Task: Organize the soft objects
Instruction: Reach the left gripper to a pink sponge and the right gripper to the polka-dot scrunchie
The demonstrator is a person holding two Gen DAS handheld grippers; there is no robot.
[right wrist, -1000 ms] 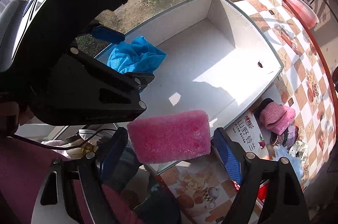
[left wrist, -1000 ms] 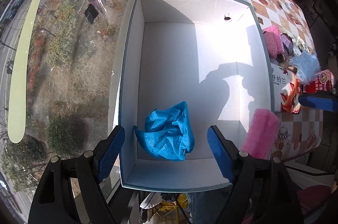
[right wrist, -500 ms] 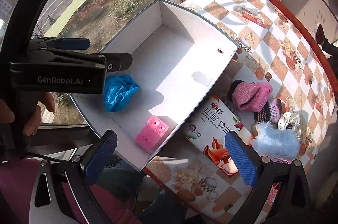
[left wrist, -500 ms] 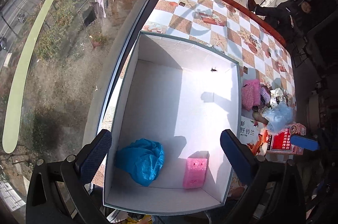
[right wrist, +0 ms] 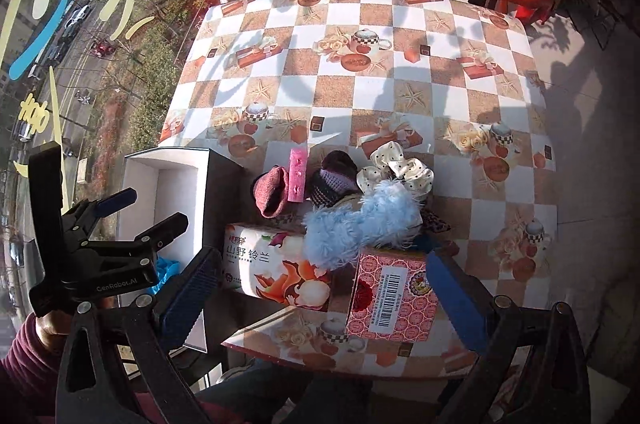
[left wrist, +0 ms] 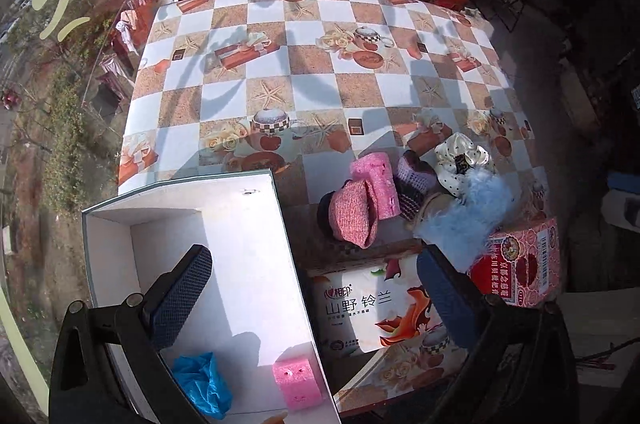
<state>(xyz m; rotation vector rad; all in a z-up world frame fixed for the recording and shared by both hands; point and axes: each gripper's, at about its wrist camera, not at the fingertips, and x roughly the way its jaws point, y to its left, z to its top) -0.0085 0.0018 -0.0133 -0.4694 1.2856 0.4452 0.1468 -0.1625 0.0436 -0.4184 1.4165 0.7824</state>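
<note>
While both grippers hang empty over the table, the left gripper [left wrist: 312, 288] has its jaws spread wide, having just been opening, with nothing between them; the right gripper [right wrist: 324, 288] is spread wide and empty too.

Already in the white box [left wrist: 240, 224], bottom of the left wrist view: blue cloth [left wrist: 202, 384] and pink sponge [left wrist: 297, 382], lying apart on the box floor.

Remaining pile sits right of centre in both views, just beyond the tissue pack [right wrist: 276, 268] and red carton [right wrist: 392, 296]:
- second pink sponge [left wrist: 378, 190]: light, springy, stands on edge against the pink knit hat [left wrist: 354, 218]. Pinch across the flat faces; it compresses, so close well in.
- pink knit hat: floppy, no stiffness. Grab a bunched fold near the crown, not the brim edge.
- blue fluffy piece [right wrist: 360, 224]: very light, draped onto the cartons. Fur probably slips; bite deep into the middle.
- polka-dot scrunchie [right wrist: 400, 168]: satin looks slick, grip a thick ruffle.
- dark knit piece [right wrist: 332, 176]: partly hidden, can't tell its shape.

Nothing fragile. Main risk, I judge: items touch each other, so one pull may drag a neighbour.
</note>
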